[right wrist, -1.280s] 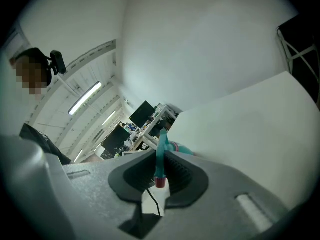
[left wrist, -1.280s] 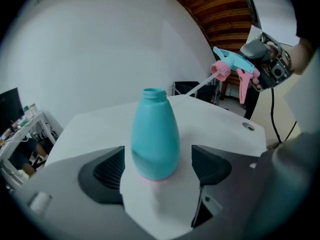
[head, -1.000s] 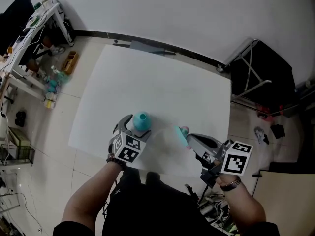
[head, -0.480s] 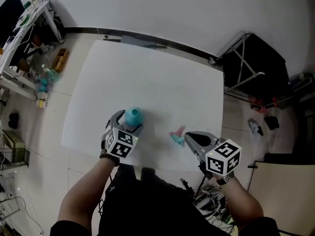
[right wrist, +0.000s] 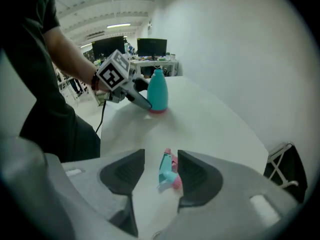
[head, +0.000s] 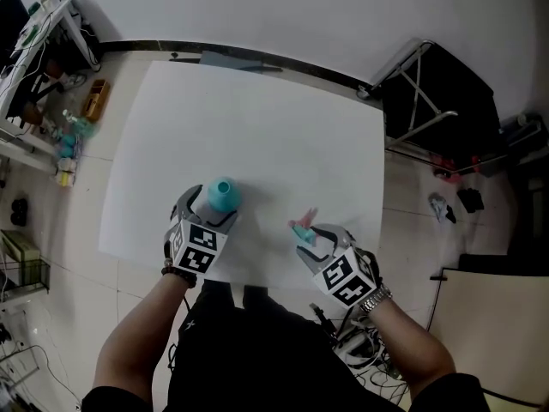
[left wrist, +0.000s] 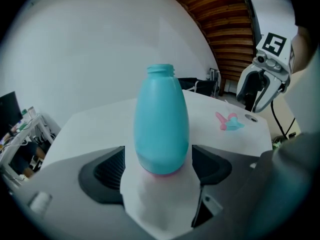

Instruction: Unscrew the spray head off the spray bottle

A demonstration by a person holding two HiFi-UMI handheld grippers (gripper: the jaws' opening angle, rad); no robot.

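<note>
Two questions. First, the pose?
— Both forearms (head: 137,350) come in from the bottom of the head view, over the near edge of the bench (head: 257,118). The left gripper (head: 213,206) slants down at the spray bottle (left wrist: 161,124). The right gripper (head: 310,239) tips steeply down with its marker cube (head: 347,279) facing up, and there is a watch (head: 375,299) on that wrist.
— And the fingers?
— The left fingers (left wrist: 109,171) stand wide apart with the bottle's base between them, a thin gap showing on each side. The right fingers (right wrist: 197,176) have just been opening. The spray head (right wrist: 166,173) lies between them on the bench, close to one finger and clear of the other.
— Second: how does the bottle look?
— Teal, egg-shaped and upright, with a pink band at the foot and a bare open neck. It stands near the bench's front edge, apart from the head, which is teal and pink and lies on its side.
</note>
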